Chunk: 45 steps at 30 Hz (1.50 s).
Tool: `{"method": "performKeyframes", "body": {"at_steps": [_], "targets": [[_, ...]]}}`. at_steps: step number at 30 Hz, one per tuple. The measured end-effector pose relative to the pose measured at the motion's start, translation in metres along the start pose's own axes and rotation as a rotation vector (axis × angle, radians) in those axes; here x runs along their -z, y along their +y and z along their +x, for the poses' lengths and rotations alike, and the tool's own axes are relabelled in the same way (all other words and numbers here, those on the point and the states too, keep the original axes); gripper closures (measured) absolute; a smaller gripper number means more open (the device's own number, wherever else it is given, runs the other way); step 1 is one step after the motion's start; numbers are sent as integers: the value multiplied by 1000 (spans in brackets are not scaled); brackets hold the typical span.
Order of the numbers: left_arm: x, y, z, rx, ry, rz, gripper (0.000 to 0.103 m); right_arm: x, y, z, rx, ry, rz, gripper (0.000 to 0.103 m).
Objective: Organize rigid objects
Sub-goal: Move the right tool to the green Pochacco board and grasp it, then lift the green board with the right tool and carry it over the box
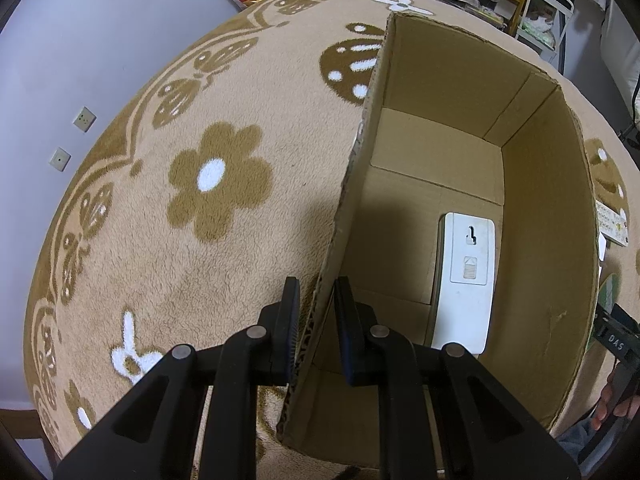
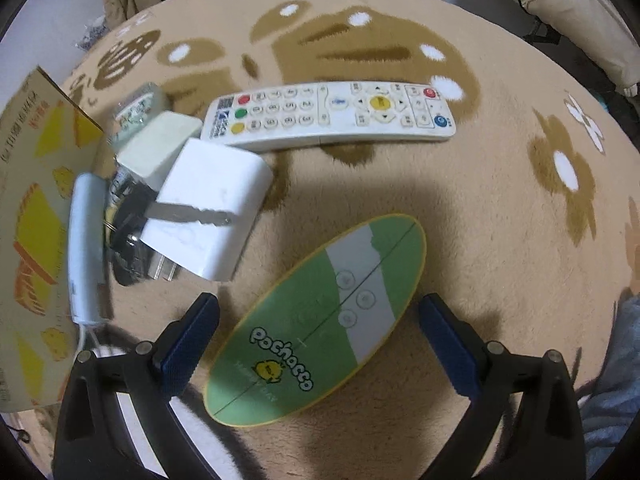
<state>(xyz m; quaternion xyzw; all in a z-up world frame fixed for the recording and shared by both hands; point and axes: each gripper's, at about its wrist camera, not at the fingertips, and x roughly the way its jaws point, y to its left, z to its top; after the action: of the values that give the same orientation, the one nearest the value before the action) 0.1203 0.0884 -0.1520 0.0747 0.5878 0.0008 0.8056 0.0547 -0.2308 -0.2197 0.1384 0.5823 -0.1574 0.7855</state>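
the blanket (image 2: 460, 208) is fuzzy, matt cloth. the box (image 1: 440, 80) is plain matt corrugated cardboard, its cut edge rough. the white device (image 1: 464, 280) inside it looks like smooth plastic, as do the remote (image 2: 332, 114) and charger (image 2: 212, 208). the green oval case (image 2: 316, 320) has a smooth, faintly satin face. the key (image 2: 188, 213) is bare metal.

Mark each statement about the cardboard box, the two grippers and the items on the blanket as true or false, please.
1. The left gripper is clamped on a wall of the brown cardboard box. True.
2. The box is empty. False: a white flat rectangular device lies inside.
3. The right gripper is open around the green oval Pochacco plate. True.
4. The white remote control lies inside the box. False: it lies on the beige flower-patterned blanket.
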Motion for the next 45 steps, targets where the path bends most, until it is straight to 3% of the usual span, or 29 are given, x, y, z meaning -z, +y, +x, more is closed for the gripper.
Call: {"method": "performKeyframes", "body": {"at_steps": [2,7,12,15,34,45], "targets": [[0,0,0,-1,0,1,86,5,5,2,46,7,-13,0],[1,-1,0,-9,-1,9,86,11,6,1,61,36,53,4],[0,-2,0,-15,-1,12,86,16,9,-3,64,21,67,30],[1,-2,0,-14,-1,11,86,20,0,-11,56,4,94,40],[1,-4,0,-29,-8,36,86,0,-31,-42,-75,-99,197,41],[0,-4,0,-31,-3,29,86,-14,17,-90,-116,-205,40,41]]}}
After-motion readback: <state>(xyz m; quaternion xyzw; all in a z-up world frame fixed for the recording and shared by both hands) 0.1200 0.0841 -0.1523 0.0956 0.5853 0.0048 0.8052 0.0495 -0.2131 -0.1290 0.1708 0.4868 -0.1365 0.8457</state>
